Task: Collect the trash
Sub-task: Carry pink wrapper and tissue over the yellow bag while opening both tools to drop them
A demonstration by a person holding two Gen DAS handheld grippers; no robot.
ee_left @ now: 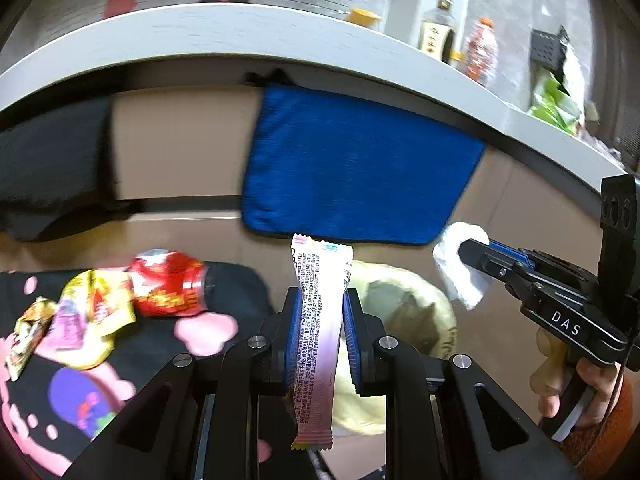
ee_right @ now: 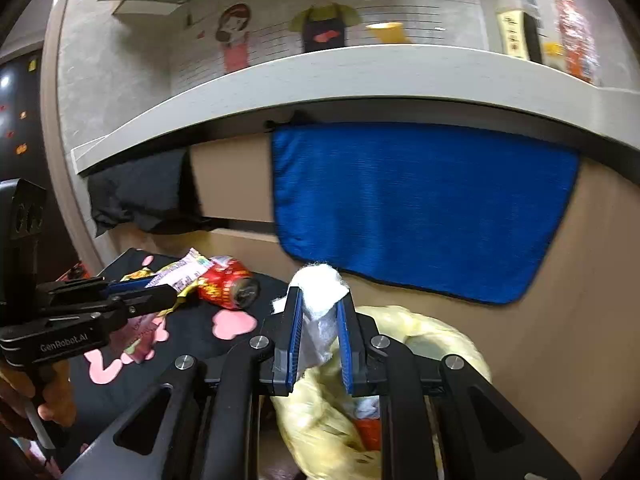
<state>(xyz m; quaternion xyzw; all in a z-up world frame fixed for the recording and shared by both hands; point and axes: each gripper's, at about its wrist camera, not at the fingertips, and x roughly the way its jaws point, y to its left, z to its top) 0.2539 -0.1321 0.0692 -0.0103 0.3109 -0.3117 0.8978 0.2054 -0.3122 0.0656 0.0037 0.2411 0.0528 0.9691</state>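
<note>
Right now the left gripper (ee_left: 322, 328) has its blue-padded jaws clamped on a long pink-and-white printed snack wrapper (ee_left: 318, 332), which stands upright between them, its top edge in front of the lower hem of the blue towel (ee_left: 356, 168) hanging under the white countertop (ee_left: 224, 36). Meanwhile the right gripper (ee_right: 318, 332) is closed around a crumpled white tissue (ee_right: 318, 296), held above the open pale yellow plastic trash bag (ee_right: 432, 340), where more scraps lie inside. Beside the bag, on the black cartoon-printed cloth (ee_right: 192, 344), a crushed red drink can (ee_right: 226, 282) lies on its side near the cloth's far edge, touching a heap of yellow and pink candy wrappers (ee_left: 86, 320).
</note>
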